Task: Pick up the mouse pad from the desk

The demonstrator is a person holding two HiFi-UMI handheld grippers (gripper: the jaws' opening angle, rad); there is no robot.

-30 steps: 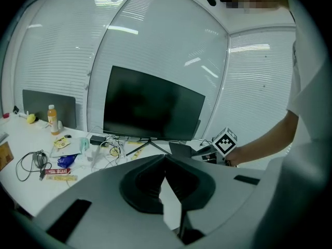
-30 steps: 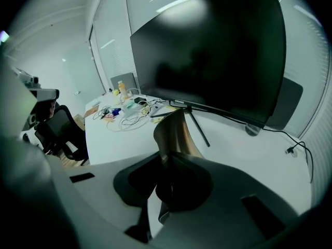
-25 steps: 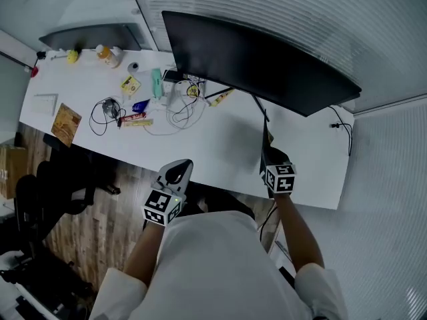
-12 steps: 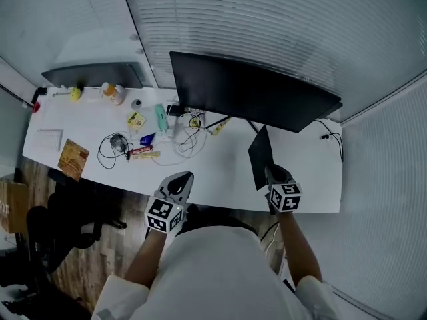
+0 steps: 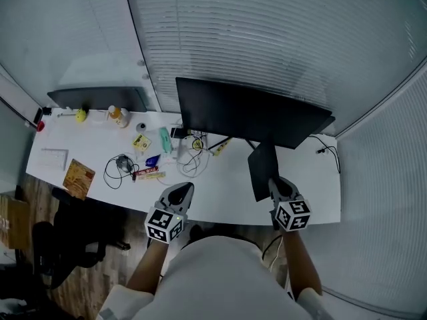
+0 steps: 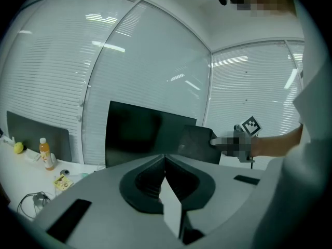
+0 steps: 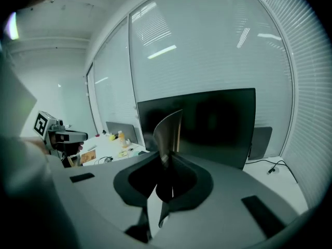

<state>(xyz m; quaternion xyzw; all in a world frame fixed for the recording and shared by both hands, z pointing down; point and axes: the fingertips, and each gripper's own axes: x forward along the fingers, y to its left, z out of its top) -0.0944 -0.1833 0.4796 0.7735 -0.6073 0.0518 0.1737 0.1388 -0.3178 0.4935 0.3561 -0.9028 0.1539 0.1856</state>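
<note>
Your right gripper, centre-right in the head view, is clenched on the mouse pad's near edge (light, probably floppy). The left gripper is closed and empty.

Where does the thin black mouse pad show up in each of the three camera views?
Head view: the thin black mouse pad is right of centre, pinched by the right gripper, just below the large black monitor.
Left gripper view: right of centre, overlapping the monitor's right end.
Right gripper view: centre, edge-on, rising from the shut jaws.
Shared landmark: the monitor, in all three views.
</note>
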